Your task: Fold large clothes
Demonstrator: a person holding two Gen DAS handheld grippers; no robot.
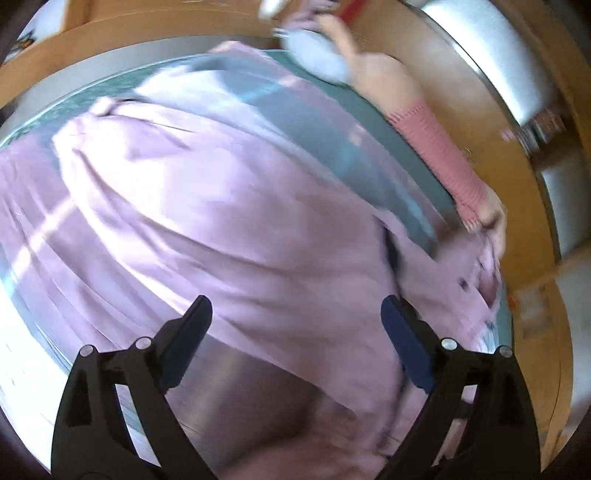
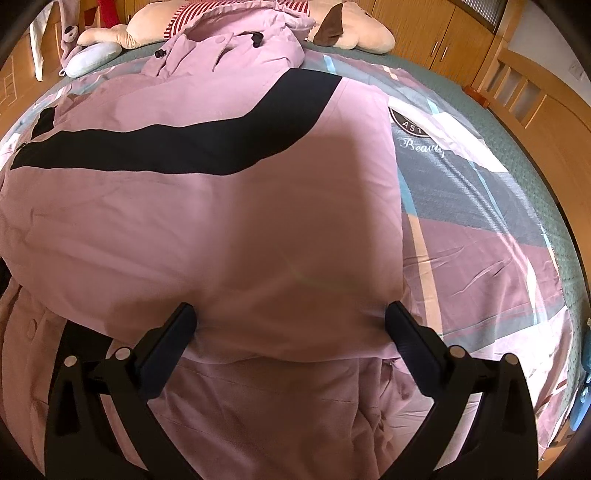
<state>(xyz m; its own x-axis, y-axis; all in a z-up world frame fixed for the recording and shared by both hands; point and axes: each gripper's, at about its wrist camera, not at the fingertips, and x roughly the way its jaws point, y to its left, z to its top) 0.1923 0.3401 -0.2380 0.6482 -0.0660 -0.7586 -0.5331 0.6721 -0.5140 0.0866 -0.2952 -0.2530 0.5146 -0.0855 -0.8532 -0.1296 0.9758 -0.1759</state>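
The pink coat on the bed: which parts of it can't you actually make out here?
- Left wrist view: the whole pink coat is motion-blurred, so seams and buttons smear.
- Right wrist view: its lower hem is cut off by the frame edge, behind the right gripper.
- Its underside is hidden against the bedsheet.

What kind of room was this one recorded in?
Most likely a bedroom: a pink coat lies on a bed with a patterned bedsheet, a plush toy at its far end, wooden wardrobes behind.
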